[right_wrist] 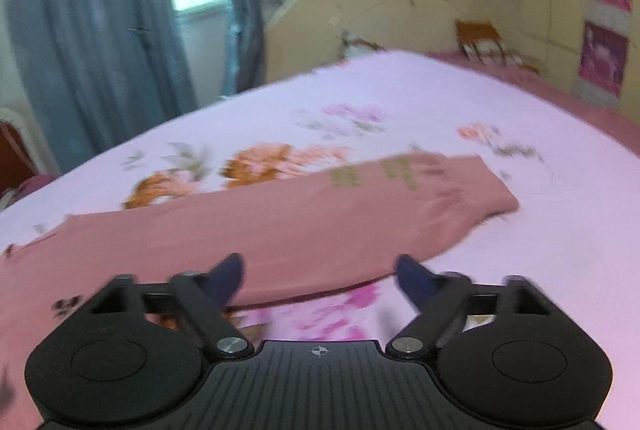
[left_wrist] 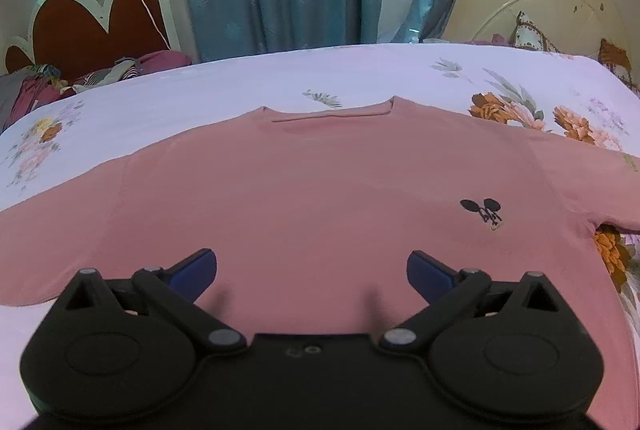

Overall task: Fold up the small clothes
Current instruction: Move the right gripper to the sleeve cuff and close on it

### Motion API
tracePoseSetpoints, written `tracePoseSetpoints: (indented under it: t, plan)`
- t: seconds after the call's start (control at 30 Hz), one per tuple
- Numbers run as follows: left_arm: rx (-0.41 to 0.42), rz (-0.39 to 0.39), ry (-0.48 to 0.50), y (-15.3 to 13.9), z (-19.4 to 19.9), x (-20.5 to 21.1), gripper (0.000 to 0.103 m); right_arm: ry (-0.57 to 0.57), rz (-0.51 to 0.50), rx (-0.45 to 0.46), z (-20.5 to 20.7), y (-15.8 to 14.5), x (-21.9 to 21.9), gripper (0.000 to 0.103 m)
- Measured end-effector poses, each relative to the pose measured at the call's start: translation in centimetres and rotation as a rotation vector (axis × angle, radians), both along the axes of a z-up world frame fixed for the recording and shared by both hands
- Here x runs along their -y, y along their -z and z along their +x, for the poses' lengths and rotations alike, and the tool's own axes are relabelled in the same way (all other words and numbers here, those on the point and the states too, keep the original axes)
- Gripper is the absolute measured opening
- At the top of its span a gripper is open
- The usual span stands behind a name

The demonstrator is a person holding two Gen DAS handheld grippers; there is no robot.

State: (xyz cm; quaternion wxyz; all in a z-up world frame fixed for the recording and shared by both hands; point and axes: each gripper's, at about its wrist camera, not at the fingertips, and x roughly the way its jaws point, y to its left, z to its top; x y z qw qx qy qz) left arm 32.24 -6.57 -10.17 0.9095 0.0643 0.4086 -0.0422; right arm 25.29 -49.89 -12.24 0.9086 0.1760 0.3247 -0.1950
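- The pink shirt (left_wrist: 320, 198) lies spread flat, front side up, on the floral bedsheet (left_wrist: 248, 82) of the bed, neckline away from the camera. Laid out smooth like this, it gives clean lines to fold along.
- Its sleeve (right_wrist: 360, 202) stretches straight out over the sheet to the right, so it can probably be turned in over the body first.
- The left gripper (left_wrist: 312, 270) hangs over the lower middle of the shirt; its 2 blue fingers (left_wrist: 200, 266) stand wide apart with nothing between them.
- The right gripper (right_wrist: 318, 276) sits low over the sleeve's near edge, where it joins the body. Its fingers (right_wrist: 228, 278) are spread on either side of that edge, not yet pinching it, likely lining up a grasp.
- The right view is blurred, so contact with the cloth cannot be told.
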Motion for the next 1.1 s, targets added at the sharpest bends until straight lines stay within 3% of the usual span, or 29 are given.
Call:
tracePoseSetpoints:
  t: [0.3, 0.33, 0.37, 0.47, 0.53, 0.6, 0.67, 0.87, 1.1]
  plan:
    - [-0.022, 0.035, -0.007, 0.7, 0.8, 1.2, 0.098, 0.171, 0.081, -0.081, 1.9, 4.0, 8.5, 0.078]
    - [-0.024, 0.037, -0.011, 0.8, 0.9, 1.0, 0.097, 0.176, 0.077, -0.088, 2.2, 4.3, 9.0, 0.073]
    - [-0.025, 0.038, -0.013, 0.8, 1.0, 1.1, 0.095, 0.178, 0.073, -0.094, 2.5, 4.6, 9.5, 0.059]
    - [-0.033, 0.038, -0.020, 0.8, 1.4, 0.9, 0.092, 0.197, 0.060, -0.084, 3.2, 4.9, 10.7, 0.053]
    - [-0.039, 0.041, -0.027, 0.9, 1.6, 0.7, 0.090, 0.211, 0.047, -0.078, 3.9, 5.1, 11.3, 0.042]
    - [-0.044, 0.042, -0.032, 1.0, 1.8, 0.6, 0.087, 0.223, 0.040, -0.076, 4.6, 5.3, 11.7, 0.014]
    - [-0.047, 0.044, -0.034, 1.1, 2.0, 0.3, 0.084, 0.211, 0.051, -0.056, 4.9, 5.2, 11.9, 0.004]
    - [-0.048, 0.019, -0.050, 0.9, 2.4, -0.9, 0.074, 0.103, -0.019, 0.043, 5.8, 2.1, 8.4, 0.004]
    - [-0.016, -0.006, -0.085, -0.1, 2.2, -3.3, 0.074, -0.191, -0.084, 0.208, 8.8, -3.1, -3.6, 0.004]
